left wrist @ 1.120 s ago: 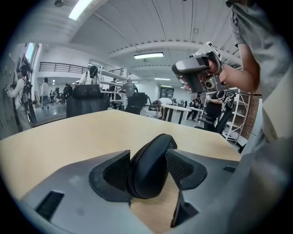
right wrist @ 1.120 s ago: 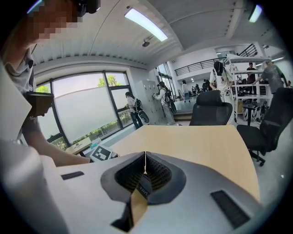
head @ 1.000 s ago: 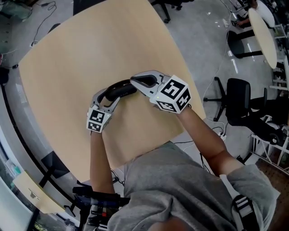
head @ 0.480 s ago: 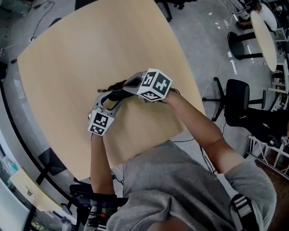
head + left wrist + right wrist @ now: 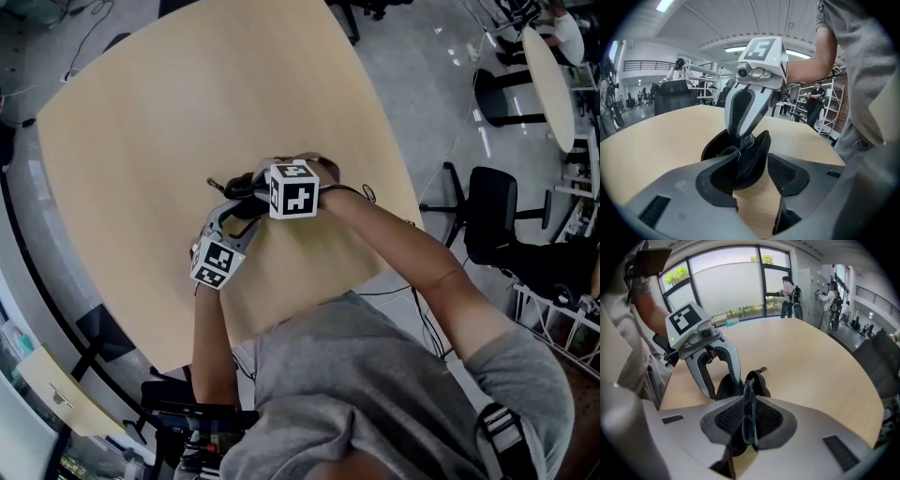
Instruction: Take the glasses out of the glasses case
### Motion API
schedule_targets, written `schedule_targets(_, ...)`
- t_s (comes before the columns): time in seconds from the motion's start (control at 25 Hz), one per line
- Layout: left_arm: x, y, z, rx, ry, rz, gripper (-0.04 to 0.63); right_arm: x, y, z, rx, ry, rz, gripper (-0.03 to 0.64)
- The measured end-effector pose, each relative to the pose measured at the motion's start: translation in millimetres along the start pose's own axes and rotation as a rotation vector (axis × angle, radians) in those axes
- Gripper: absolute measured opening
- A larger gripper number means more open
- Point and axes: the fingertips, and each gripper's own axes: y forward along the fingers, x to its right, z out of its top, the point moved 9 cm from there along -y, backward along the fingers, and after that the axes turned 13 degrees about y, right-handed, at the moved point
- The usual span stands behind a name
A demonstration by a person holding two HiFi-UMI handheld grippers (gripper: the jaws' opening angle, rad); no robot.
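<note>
Right gripper is pointing steeply down and its jaws are opening, straddling the glasses, which are standing edge-on between the pads, still down in the case. Left gripper is coming in from the near left, jaws wide and closing around the open glasses case. Its left jaw is lying against one shell while the right pad is still showing a gap.

So here's the danger: nothing is pinning that case yet. If the right gripper bites and lifts now, I'm expecting the case to ride up with the frames or tip over on the table. And those pads are sitting right by a lens, so a squeeze there risks slipping off the smooth glass or twisting the thin frame. Just beyond the jaws, the far shell is curling in close, and a temple arm could be snagging on that rim on the way out.
</note>
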Motion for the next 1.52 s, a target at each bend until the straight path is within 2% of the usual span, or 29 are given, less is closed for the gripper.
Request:
schedule_targets(0.08,3,0,-2,-0.003,-0.006,-0.002,0.202,-3,7,-1,-0.044,-0.061,-0.023,0.091)
schedule_targets(0.32,14,0,-8,-0.018,-0.005,0.000,0.202,-14,27,-10,-0.149,-0.217,-0.067,0.103)
schedule_targets(0.52,20,-1,-8,-0.018,-0.003,0.025,0.202,-20,39,-15,-0.159,-0.284,-0.116,0.103)
schedule_targets(0.72,26,-1,-7,-0.045,0.037,0.042,0.201,-24,42,-18,-0.122,-0.284,-0.155,0.100)
schedule_targets(0.84,26,-3,-6,-0.053,0.050,0.065,0.202,-26,39,-19,-0.108,-0.280,-0.167,0.071)
schedule_targets(1.24,34,-11,1,-0.047,0.029,0.092,0.202,-37,9,-21,-0.030,-0.237,-0.204,0.066)
schedule_targets(1.52,33,-26,-1,-0.013,-0.024,0.126,0.202,-44,-12,-15,0.018,-0.213,-0.220,0.066)
